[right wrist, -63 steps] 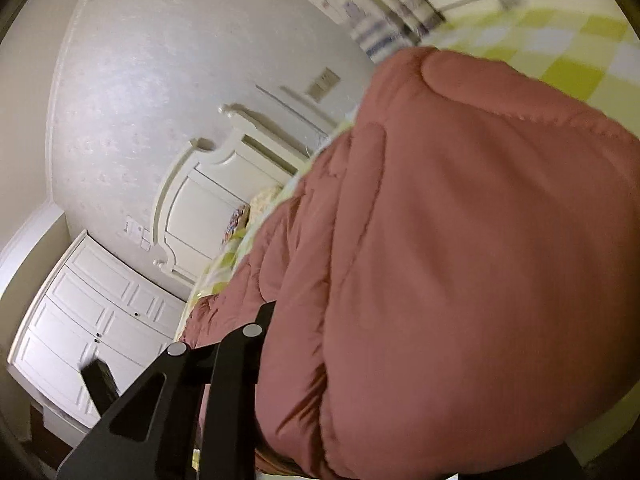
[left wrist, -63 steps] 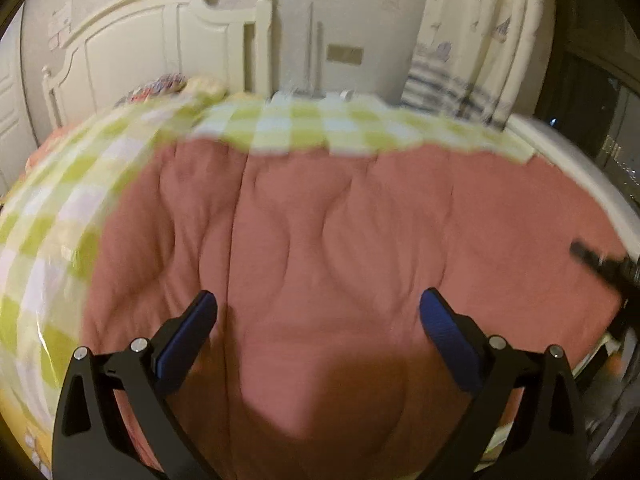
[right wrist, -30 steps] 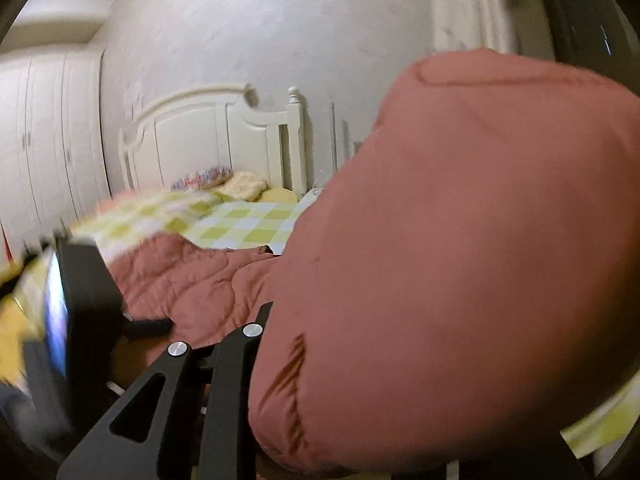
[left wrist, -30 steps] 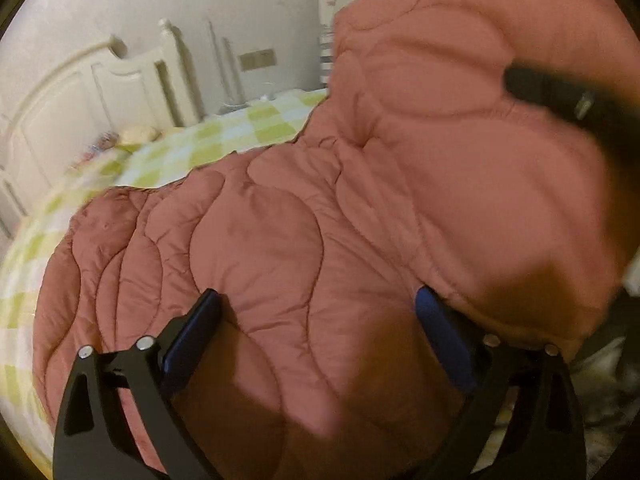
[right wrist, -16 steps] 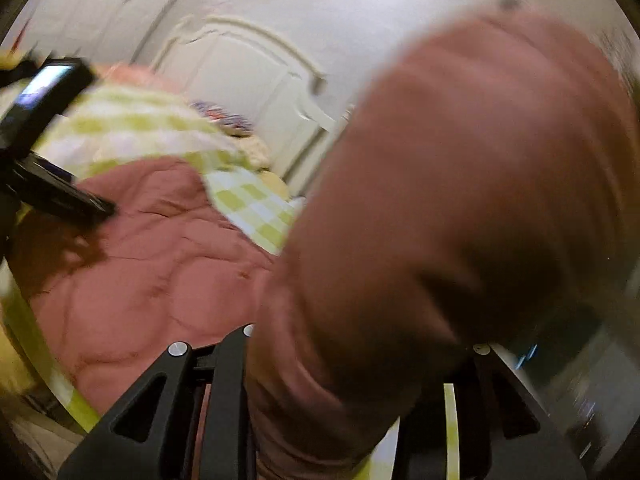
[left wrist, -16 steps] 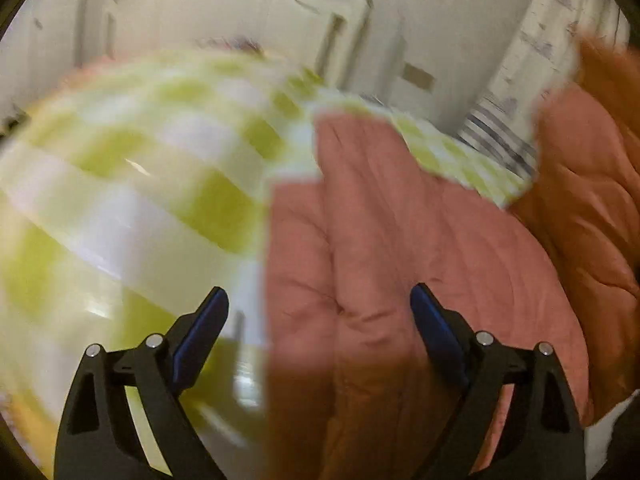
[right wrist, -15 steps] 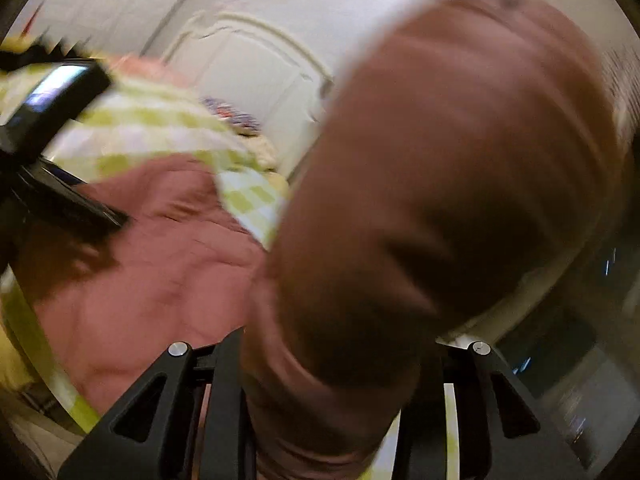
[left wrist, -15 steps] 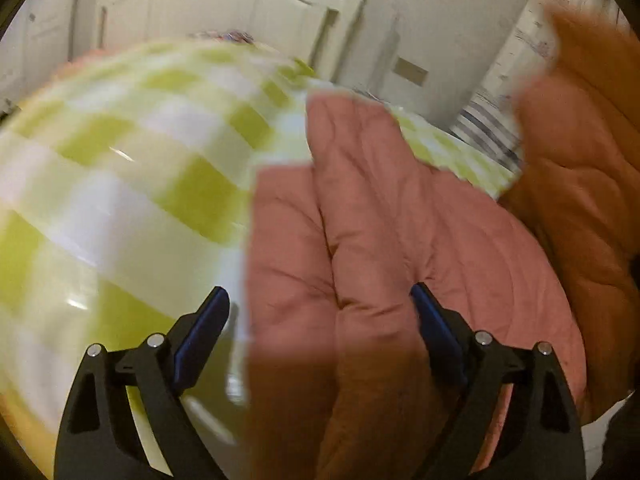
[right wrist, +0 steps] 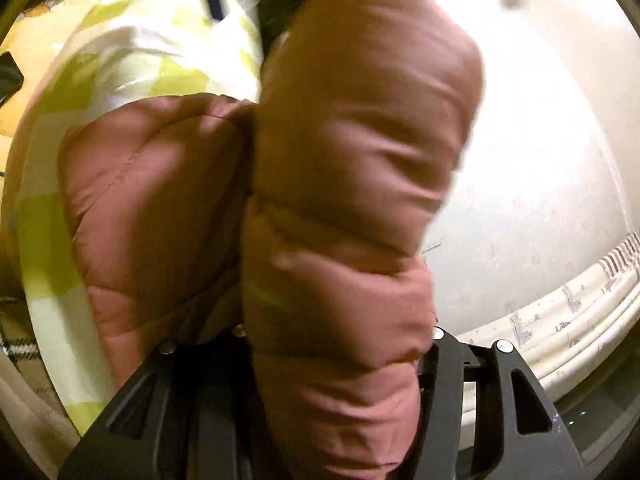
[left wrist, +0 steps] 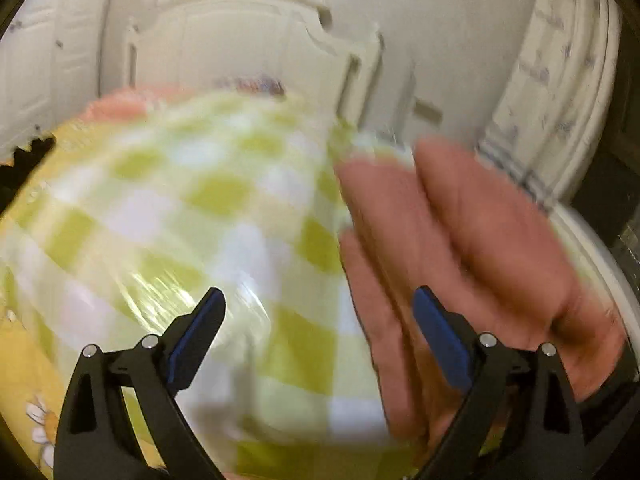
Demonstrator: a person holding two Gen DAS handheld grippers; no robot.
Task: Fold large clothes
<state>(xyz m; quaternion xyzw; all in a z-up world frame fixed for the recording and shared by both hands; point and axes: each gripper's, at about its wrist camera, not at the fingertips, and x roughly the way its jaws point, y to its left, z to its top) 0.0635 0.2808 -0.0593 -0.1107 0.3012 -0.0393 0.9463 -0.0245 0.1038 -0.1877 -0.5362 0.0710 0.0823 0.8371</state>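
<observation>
A puffy reddish-brown quilted coat [left wrist: 460,240] lies on the right side of a bed covered with a green-and-white checked sheet [left wrist: 192,200]. My left gripper [left wrist: 316,296] hovers open above the sheet with nothing between its blue pads; the right pad sits over the coat's edge. In the right wrist view a thick fold of the coat [right wrist: 360,140] rises between the fingers of my right gripper [right wrist: 340,360], whose jaws are opening while the fabric still fills the gap. The rest of the coat [right wrist: 152,208] lies below on the bed.
A cream headboard [left wrist: 248,40] stands at the far end of the bed, with a white wardrobe [left wrist: 24,80] to its left. A patterned curtain [left wrist: 560,80] hangs on the right. A yellow flowered cloth [left wrist: 24,380] shows at the bed's near left edge.
The left gripper has swung left, from above the coat to above the checked sheet. The right gripper has rolled and sunk with the coat's fold, and its fingers stand wider apart.
</observation>
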